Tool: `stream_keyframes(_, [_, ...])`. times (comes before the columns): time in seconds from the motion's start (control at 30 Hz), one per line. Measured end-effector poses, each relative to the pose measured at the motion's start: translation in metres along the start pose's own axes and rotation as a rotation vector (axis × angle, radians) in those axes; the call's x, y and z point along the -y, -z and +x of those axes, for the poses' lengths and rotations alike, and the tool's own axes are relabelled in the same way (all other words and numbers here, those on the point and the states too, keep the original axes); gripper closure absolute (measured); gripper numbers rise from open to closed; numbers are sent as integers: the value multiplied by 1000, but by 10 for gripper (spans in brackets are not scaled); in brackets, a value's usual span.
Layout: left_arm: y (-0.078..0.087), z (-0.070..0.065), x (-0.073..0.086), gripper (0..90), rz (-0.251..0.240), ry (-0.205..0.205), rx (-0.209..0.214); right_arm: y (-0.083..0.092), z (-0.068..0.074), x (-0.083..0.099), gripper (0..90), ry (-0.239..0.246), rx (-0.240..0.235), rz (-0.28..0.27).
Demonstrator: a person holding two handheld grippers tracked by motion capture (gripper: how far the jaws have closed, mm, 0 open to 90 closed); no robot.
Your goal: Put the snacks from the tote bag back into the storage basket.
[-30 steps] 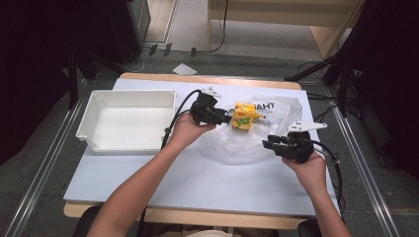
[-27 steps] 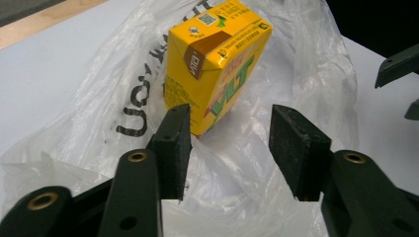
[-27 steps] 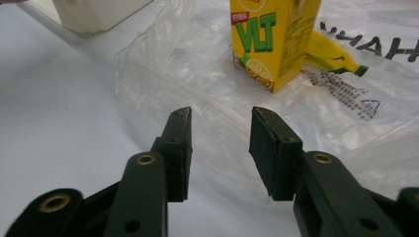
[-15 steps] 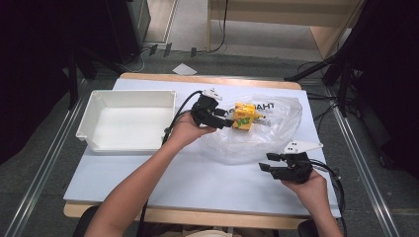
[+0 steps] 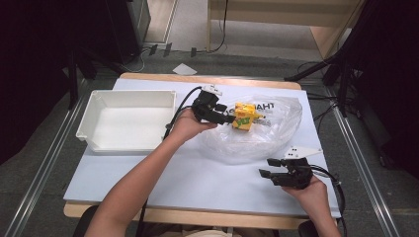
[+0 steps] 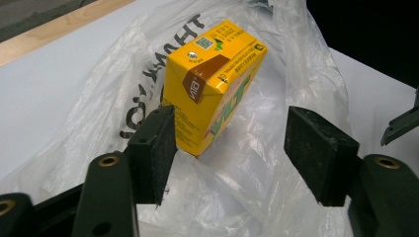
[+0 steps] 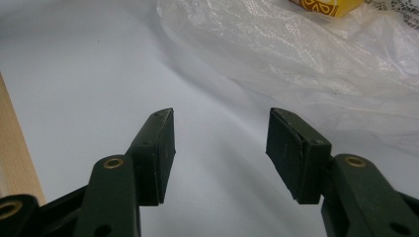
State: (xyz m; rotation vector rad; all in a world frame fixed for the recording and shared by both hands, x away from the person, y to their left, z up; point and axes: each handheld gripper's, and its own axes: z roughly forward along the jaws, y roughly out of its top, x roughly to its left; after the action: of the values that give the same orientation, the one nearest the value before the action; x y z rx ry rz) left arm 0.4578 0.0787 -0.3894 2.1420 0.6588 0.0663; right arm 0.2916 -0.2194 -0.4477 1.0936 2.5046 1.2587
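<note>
A yellow drink carton (image 5: 243, 116) (image 6: 212, 84) stands tilted on a crumpled clear plastic bag (image 5: 269, 140) (image 6: 301, 69) at the table's far middle. My left gripper (image 5: 229, 117) (image 6: 230, 133) reaches it from the left. Its jaws have just been opening and now stand open, the carton's lower corner close beside the left pad (image 6: 160, 148) and a wide gap to the right pad. My right gripper (image 5: 266, 167) (image 7: 220, 133) hovers low over bare table near the front right, short of the bag (image 7: 306, 44). Its jaws have also just been opening, with nothing between them.
A white empty tray (image 5: 126, 94) sits at the table's left. The light blue tabletop (image 5: 197, 173) has a wooden front edge (image 7: 15, 163) near my right gripper. Dark stands and cables surround the table.
The right gripper has come away from the bag's right side toward the table's front edge and opened. The left gripper's jaws have spread apart at the carton, which stays in place.
</note>
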Motion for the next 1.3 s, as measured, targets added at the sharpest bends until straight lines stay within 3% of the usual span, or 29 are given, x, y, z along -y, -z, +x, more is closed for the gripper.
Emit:
stream_keyframes(0.17, [-6,3,2,351,18,-1,7,-2,0,1,441,-2,-9,6])
stream_keyframes(0.23, [-8,5,0,351,46,-8,4,-4,0,2,442,-2,-9,12])
stream_keyframes(0.43, [-11,8,-5,308,28,-39,3,-6,0,3,442,0,-11,15])
stream_keyframes(0.5, [-13,9,-5,305,-1,-50,7,-6,0,3,442,4,-12,19])
stream_keyframes(0.63, [-19,12,-8,299,31,-66,6,-7,1,4,442,7,-17,20])
stream_keyframes(0.97, [-30,14,-13,281,7,-79,17,-7,1,5,443,12,-17,20])
stream_keyframes(1.2, [-43,19,-11,282,8,-65,27,-7,2,5,443,12,-23,18])
stream_keyframes(1.3, [-48,18,-13,282,34,-85,26,-7,2,5,444,10,-23,15])
